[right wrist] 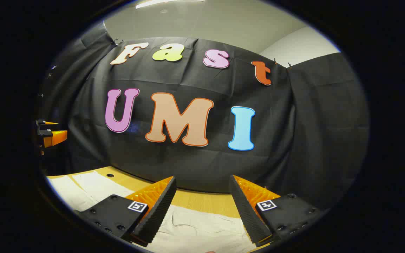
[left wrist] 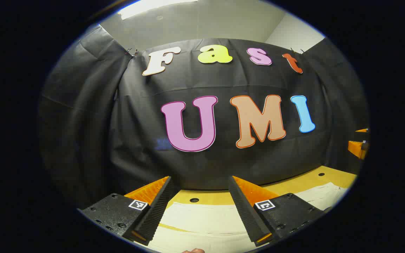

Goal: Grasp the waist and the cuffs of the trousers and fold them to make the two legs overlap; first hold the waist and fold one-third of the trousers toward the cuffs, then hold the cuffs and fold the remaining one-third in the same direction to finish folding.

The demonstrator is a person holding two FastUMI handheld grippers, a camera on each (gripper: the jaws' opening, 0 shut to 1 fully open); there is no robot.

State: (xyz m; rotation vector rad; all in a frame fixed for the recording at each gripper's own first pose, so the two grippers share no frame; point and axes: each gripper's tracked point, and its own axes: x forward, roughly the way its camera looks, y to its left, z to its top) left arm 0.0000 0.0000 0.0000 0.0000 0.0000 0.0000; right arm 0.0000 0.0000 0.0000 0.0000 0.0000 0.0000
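left gripper (left wrist: pixel 199 207): jaws spread, above the trousers (left wrist: pixel 202 219);
right gripper (right wrist: pixel 202 207): jaws spread, above the trousers;
counter (left wrist: pixel 300 182): under the trousers

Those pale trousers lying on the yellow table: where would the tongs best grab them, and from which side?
The trousers lie flat on the table, with both tongs, left and right, open above them. Flat cloth offers no handle, so probably come down from above and pinch an outer edge. Which end is the waist cannot be told here.

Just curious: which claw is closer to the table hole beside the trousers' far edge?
Left. The hole sits just ahead, between the fingers of the left claw; the right claw hangs far off to the side.
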